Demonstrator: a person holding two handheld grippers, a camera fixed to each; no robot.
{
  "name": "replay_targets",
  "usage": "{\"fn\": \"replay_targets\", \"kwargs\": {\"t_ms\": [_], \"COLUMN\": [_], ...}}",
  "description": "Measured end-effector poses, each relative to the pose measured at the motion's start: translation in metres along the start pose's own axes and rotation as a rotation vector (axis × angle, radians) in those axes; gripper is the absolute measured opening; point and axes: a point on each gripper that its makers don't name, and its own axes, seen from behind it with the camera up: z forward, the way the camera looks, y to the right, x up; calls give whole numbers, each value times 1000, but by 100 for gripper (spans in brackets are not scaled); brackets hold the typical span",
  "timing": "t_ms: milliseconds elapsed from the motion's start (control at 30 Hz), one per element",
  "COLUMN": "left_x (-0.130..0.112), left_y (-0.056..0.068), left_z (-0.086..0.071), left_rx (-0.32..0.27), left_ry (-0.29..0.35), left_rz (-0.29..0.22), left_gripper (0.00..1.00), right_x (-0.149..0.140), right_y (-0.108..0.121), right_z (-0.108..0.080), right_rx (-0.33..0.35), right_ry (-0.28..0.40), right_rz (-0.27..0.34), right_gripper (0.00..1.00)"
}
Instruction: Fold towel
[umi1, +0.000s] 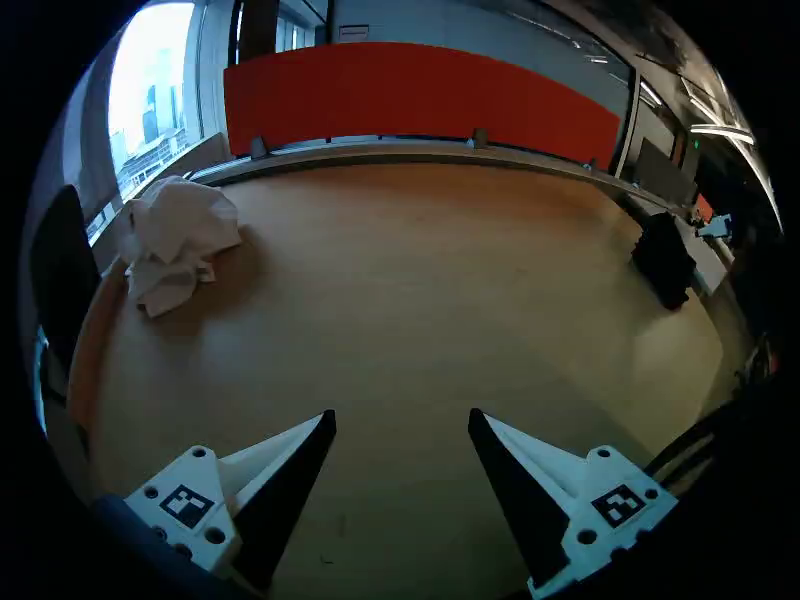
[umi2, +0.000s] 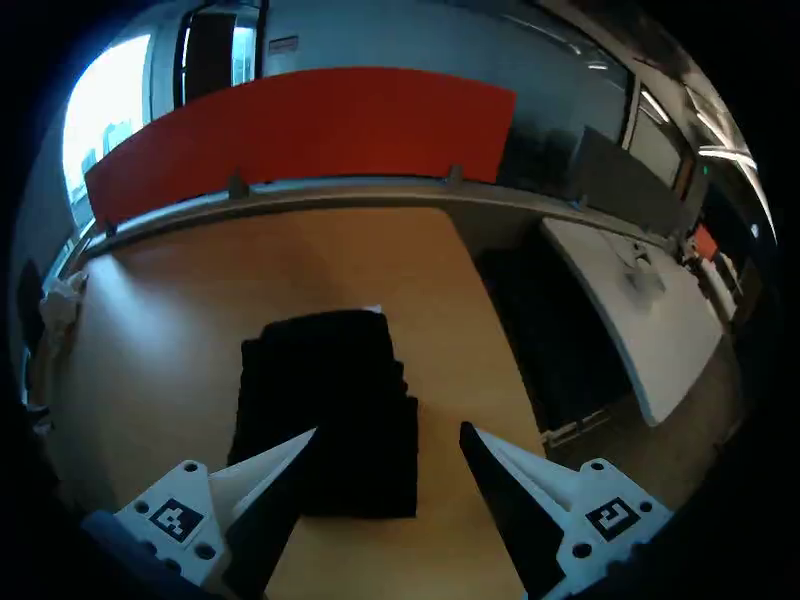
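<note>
Nearest the lens in the left gripper view, the left gripper (umi1: 401, 412) is seen with its two fingers spread wide and nothing held between them; bare wood of the table (umi1: 430, 290) is framed in the gap. A crumpled white towel (umi1: 175, 240) is found well apart from this gripper, far off to the upper left of that view, heaped near the table's edge by the window. A dark bundle (umi1: 665, 258) is seen near the right edge of the table, too small to be made out. In the right gripper view, the right gripper (umi2: 388, 428) is likewise held open, gripping nothing. A stack of folded black towels (umi2: 320, 375) lies on the table just ahead of its fingertips, the near part of the stack being overlapped by the left-hand finger. The table's far edge is backed by a red partition (umi1: 420, 95).
</note>
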Motion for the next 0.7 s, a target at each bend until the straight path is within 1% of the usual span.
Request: {"fn": "replay_targets", "kwargs": {"t_ms": [300, 400, 600, 700], "left_x": [2, 3, 3, 4], "left_y": [1, 2, 2, 2], "left_z": [0, 0, 1, 1], "left_rx": [1, 1, 3, 3], "left_ry": [4, 5, 6, 8], "left_rz": [1, -1, -6, -8], "left_gripper": [99, 99, 99, 99], "right_x": [45, 59, 78, 89], "right_y": [-3, -1, 1, 1], "right_z": [-8, -13, -19, -24], "right_rx": [-19, -30, -50, -49], "right_ry": [189, 259, 357, 412], "right_rz": [74, 88, 110, 129], "right_gripper": [100, 100, 100, 100]}}
